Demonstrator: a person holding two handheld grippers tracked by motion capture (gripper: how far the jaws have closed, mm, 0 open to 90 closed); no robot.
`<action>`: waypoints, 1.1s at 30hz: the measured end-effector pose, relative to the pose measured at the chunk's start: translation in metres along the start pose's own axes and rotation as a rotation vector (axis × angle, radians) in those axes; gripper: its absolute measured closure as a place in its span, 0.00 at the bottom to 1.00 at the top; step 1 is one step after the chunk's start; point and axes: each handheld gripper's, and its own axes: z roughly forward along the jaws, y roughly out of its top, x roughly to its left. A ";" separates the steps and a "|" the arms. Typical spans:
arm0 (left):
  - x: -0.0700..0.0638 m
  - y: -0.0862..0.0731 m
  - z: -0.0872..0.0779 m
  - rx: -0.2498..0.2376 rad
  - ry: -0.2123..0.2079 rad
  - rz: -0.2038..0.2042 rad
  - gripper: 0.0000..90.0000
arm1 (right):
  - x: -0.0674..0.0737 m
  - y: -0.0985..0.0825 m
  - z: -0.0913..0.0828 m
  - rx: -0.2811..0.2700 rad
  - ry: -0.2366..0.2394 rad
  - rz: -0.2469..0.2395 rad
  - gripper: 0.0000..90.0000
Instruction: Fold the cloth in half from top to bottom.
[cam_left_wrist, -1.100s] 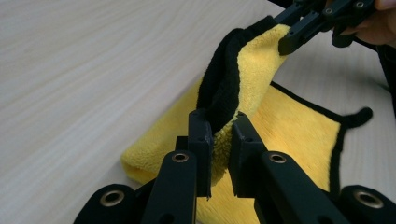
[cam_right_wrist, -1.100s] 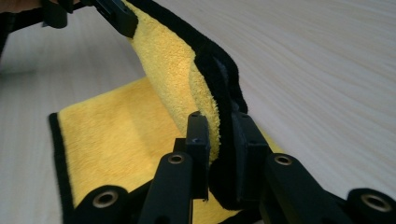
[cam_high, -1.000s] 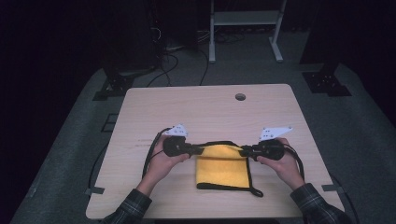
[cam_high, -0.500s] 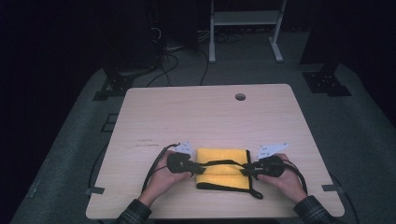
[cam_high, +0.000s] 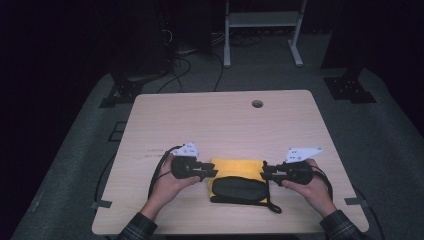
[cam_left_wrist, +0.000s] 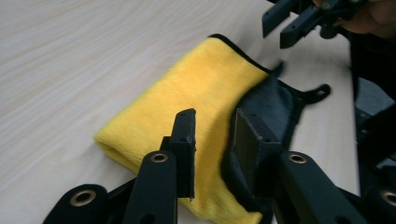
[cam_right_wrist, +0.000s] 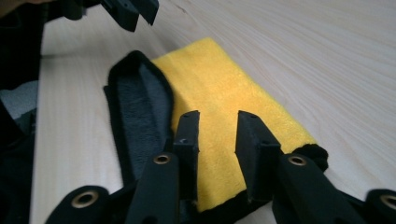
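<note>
A folded yellow cloth (cam_high: 236, 167) with a black trim lies on the wooden table (cam_high: 225, 120), near its front edge. A black fuzzy flap (cam_high: 239, 189) covers the cloth's near half. My left gripper (cam_high: 212, 173) sits at the cloth's left end and my right gripper (cam_high: 264, 175) at its right end. Both have just been opening their jaws. In the left gripper view the left gripper (cam_left_wrist: 215, 116) hovers over the yellow cloth (cam_left_wrist: 187, 84) and black flap (cam_left_wrist: 273, 100), gripping nothing. In the right gripper view the right gripper (cam_right_wrist: 218, 116) stands open above the cloth (cam_right_wrist: 224, 88).
A round cable hole (cam_high: 257, 104) sits near the table's far edge. Bare tabletop stretches beyond the cloth. Cables trail from both grippers over the front edge. On the dark floor behind stand a white frame (cam_high: 260, 30) and some black bases.
Both hands drew toward the table's front with the cloth's far edge. A black flap now lies over the cloth's near half. Both pairs of jaws have parted from the cloth.
</note>
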 end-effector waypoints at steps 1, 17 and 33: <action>0.002 0.000 0.003 0.002 0.004 -0.006 0.78 | -0.001 0.000 0.004 0.010 -0.006 -0.001 0.79; -0.021 -0.030 0.019 0.113 -0.038 0.010 0.76 | 0.024 -0.018 0.025 0.145 0.069 -0.063 0.83; -0.028 -0.041 0.004 0.084 0.036 0.025 0.50 | 0.028 -0.028 0.011 0.109 -0.004 -0.058 0.63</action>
